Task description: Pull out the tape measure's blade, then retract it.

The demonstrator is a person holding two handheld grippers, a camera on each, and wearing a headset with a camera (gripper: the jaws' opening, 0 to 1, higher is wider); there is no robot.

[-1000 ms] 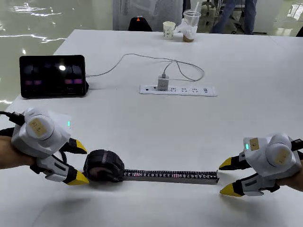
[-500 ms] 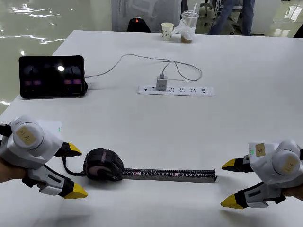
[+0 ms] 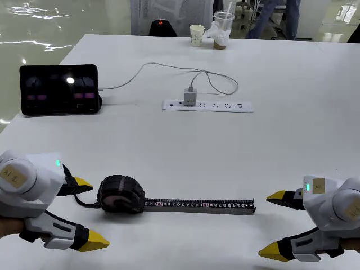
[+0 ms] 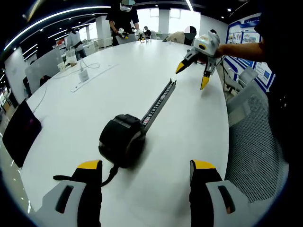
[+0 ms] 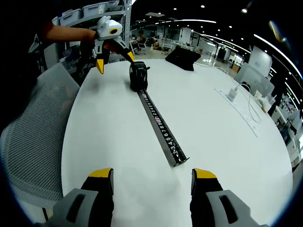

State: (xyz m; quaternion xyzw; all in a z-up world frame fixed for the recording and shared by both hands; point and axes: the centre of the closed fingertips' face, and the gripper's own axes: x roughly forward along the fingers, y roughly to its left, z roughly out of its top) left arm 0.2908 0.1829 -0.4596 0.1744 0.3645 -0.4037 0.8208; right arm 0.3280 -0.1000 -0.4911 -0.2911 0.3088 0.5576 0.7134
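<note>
One left gripper [image 3: 93, 212], mine, near left: jaws spread wide, empty, just left of the case. One dark rectangular tablet [image 3: 58, 89], far left, screen facing me. One black round tape measure case [image 3: 121, 194], near left on the white table [image 3: 169, 146], its black cord [image 3: 84, 201] trailing leftward. One dark numbered blade [image 3: 199, 205], drawn out flat, long axis left to right, hooked end pointing right. One white power strip [image 3: 207, 105], mid-table. One paper cup [image 3: 197, 35] and one clear plastic cup [image 3: 221, 25], far edge. One right gripper [image 3: 272, 223], mine, near right: jaws parted, empty, just right of the blade's end.
</note>
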